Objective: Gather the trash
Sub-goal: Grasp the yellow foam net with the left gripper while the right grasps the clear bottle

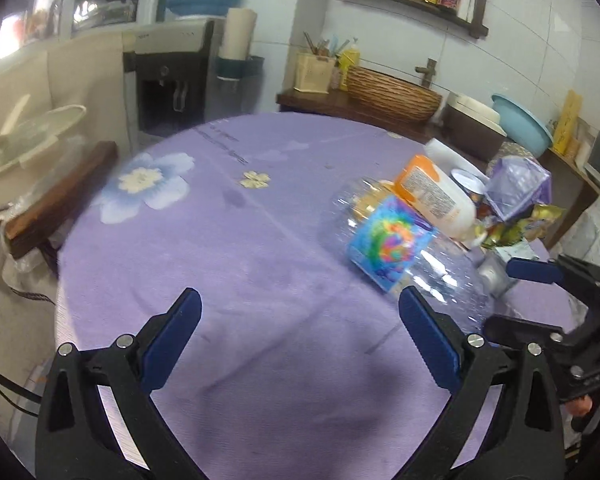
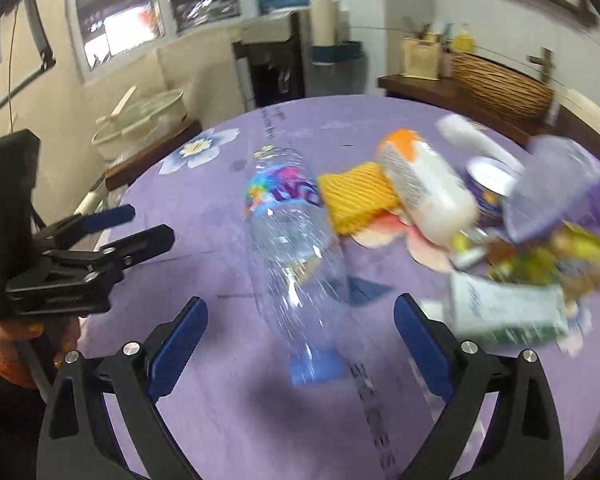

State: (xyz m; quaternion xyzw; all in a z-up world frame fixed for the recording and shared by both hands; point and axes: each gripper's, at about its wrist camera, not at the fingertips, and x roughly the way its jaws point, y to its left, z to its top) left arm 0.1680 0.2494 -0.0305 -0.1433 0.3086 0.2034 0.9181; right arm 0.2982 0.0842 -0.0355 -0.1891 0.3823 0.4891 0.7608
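- On the purple tablecloth, the clear plastic bottle lies lengthwise, blue cap nearest the camera.
- Left of the bottle, the left gripper hovers, jaws wide apart, empty.
- Over the bottle, the right gripper spreads its jaws, not touching it.
- Right of the bottle: yellow sponge, white lotion bottle, blurred wrappers.

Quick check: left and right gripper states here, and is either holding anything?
Left gripper: open, holding nothing, purple tablecloth between its jaws.
Right gripper: open wide, holding nothing; clear plastic bottle lies between the fingers, untouched.
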